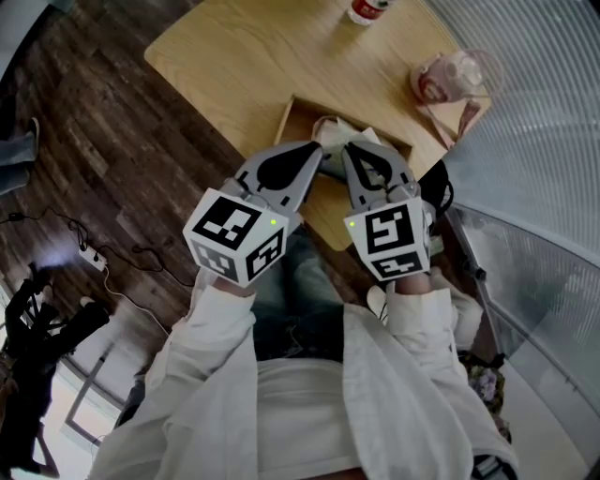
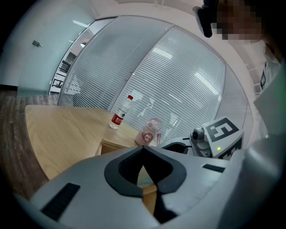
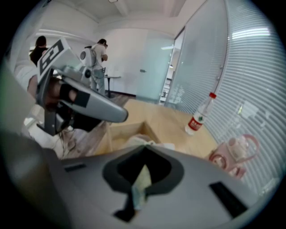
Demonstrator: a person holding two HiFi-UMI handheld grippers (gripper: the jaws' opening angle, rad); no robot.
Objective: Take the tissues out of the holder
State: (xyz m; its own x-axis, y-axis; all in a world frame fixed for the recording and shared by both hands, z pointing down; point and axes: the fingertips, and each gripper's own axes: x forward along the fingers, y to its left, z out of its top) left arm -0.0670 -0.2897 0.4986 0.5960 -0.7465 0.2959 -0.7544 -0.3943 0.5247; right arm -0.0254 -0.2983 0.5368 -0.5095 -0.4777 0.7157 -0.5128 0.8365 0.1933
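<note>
An open wooden tissue holder stands at the near edge of the table, with white tissues bunched in it. My left gripper and right gripper hang side by side just over the tissues, both shut. In the right gripper view a pale strip of tissue runs down into the slit between the shut jaws of the right gripper, above the holder. The left gripper has its tips together; a pale patch shows through the hole behind them.
A plastic water bottle stands at the table's far edge and a pink lidded cup at the right, by a glass wall with blinds. Wooden floor with a power strip lies to the left. People stand far behind.
</note>
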